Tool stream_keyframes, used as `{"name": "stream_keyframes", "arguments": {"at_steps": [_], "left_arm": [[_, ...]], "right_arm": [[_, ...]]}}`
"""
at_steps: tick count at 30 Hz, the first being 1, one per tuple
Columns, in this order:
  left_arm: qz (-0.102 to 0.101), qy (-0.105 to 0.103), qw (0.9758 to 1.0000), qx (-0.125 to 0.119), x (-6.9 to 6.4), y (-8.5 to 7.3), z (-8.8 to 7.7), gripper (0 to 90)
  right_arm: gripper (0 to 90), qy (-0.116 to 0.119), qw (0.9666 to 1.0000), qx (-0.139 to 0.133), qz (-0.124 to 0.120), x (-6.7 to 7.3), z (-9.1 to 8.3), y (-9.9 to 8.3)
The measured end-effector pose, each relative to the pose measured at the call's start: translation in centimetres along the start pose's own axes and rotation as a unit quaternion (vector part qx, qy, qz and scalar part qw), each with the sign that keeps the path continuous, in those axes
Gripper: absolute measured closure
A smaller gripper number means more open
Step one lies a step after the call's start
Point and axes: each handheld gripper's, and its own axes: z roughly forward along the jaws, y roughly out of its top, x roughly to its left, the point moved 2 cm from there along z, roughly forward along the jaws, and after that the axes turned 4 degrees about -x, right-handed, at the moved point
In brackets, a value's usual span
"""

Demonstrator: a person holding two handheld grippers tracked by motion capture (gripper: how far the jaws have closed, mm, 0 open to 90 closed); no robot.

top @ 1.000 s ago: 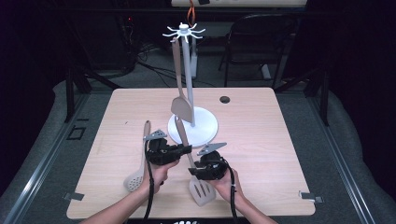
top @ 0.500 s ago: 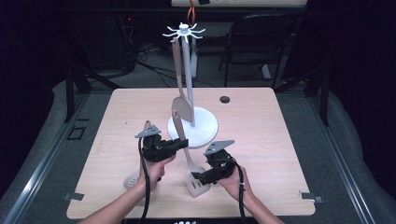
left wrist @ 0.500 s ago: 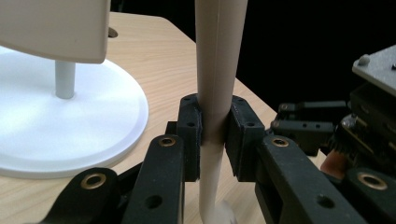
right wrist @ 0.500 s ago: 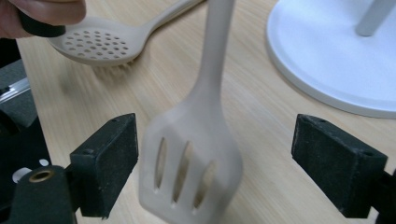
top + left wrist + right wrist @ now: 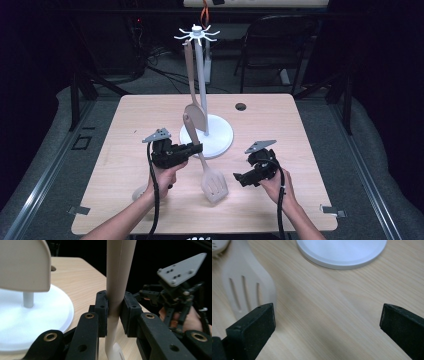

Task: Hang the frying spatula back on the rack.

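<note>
High view: right tongs (image 5: 239, 177) just let go of the slotted turner (image 5: 214, 185) & spread wide, backing twd tabletop's right edge. Left tongs (image 5: 199, 148) pinching its handle mid-tabletop, blade down, prob next hang on rack (image 5: 199, 36).

Three beige utensils are in view: one slotted turner (image 5: 214, 184), one spatula (image 5: 194, 111) hanging on the rack, and one spoon (image 5: 140, 192) lying on the surface (image 5: 280, 125). There is one white rack (image 5: 206, 135) and two hand-held grippers, the left hand-held gripper (image 5: 195, 148) and the right hand-held gripper (image 5: 240, 179).
</note>
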Motion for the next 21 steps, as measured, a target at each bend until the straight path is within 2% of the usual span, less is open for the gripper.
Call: {"name": "stream_keyframes", "arguments": {"at_steps": [3,8,14,21], "left_arm": [[0.008,-0.01,0.9999,-0.008,-0.2,0.5,-0.1,77.2],[0.028,-0.023,0.9993,-0.007,-0.7,1.3,0.0,77.2],[0.04,-0.033,0.9986,-0.01,-1.1,2.4,-0.1,77.3],[0.067,-0.029,0.9973,0.0,-0.9,4.5,0.1,77.2]], "right_arm": [[0.0,-0.005,1.0,0.006,0.003,-0.4,0.2,0.0],[0.0,-0.005,0.9998,0.017,0.001,-0.7,0.5,-0.1],[0.0,-0.014,0.9997,0.018,0.001,-0.9,0.6,-0.2],[0.0,-0.018,0.9997,0.019,-0.002,-0.9,0.8,-0.1]]}}
